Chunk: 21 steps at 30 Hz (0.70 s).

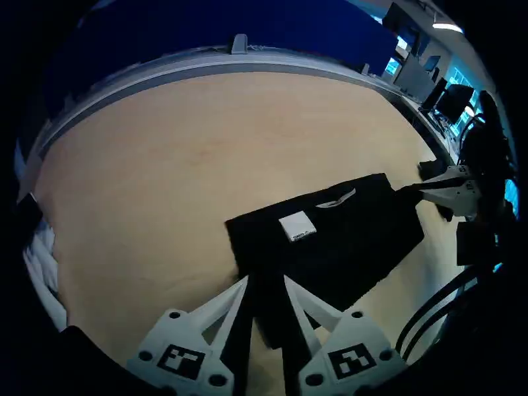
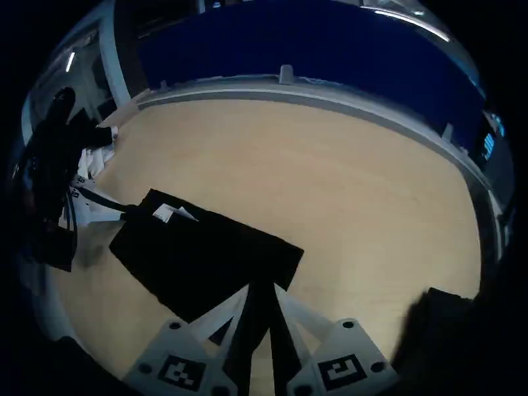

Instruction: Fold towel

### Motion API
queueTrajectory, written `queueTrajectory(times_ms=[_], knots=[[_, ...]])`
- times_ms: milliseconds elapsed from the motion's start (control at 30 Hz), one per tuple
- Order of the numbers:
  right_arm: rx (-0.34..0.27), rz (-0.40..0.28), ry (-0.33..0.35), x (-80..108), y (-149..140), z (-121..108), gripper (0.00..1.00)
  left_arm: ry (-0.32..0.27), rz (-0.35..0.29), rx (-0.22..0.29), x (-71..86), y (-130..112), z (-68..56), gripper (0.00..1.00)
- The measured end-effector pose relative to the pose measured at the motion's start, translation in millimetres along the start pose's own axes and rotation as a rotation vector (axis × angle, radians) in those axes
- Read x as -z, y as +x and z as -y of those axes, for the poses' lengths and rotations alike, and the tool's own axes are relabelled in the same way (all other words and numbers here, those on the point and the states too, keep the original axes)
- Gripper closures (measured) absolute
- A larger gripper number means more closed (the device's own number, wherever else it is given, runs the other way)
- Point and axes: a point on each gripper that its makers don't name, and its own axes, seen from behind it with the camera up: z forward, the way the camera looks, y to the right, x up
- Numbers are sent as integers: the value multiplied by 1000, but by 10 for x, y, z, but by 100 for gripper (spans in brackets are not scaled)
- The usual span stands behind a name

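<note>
- Black towel (image 1: 343, 244) flat on the pale wooden table (image 1: 185, 152), spread as a rough dark rectangle toward the near side, with bare wood stretching far behind.
- On the towel's upper face, a white label (image 1: 297, 226) and a small pale loop (image 1: 336, 198) just beyond it.
- Left gripper (image 1: 265, 282) at the towel's near edge in the left gripper view, jaws clamped on the cloth, dark fabric pinched between the two fingers.
- Right gripper (image 2: 264, 290) at the towel's near right corner in the right gripper view, jaws pressed together on the cloth.
- In the left gripper view, right gripper also seen farther off at the right, tips meeting on the towel's far right corner.
- In the right gripper view, left gripper farther off at the left, tips on the towel corner just beside the label.
- At the table's far edge, a grey rail (image 1: 198, 66) and a blue partition (image 1: 198, 30) behind.
- Far right, dark monitors (image 1: 455, 99), well apart from the towel.
</note>
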Motion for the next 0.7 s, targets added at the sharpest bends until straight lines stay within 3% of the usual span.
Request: queueTrajectory(times_ms=[100,200,333,433,567,700], knots=[[-7,-4,-3,-27,20,-16,82,11,-4,6,-20,47,43,71],[-13,-8,-9,-51,26,-33,69,22,-9,13,-35,88,85,64],[-17,-30,-18,-73,63,-60,33,39,-21,29,-45,151,148,59],[-4,-45,-30,-63,90,-81,16,50,-28,42,-57,196,186,53],[52,-50,-40,-33,71,-70,3,62,-31,53,-89,242,216,42],[98,-38,-48,-31,-3,-60,1,73,-31,63,-124,284,241,24]])
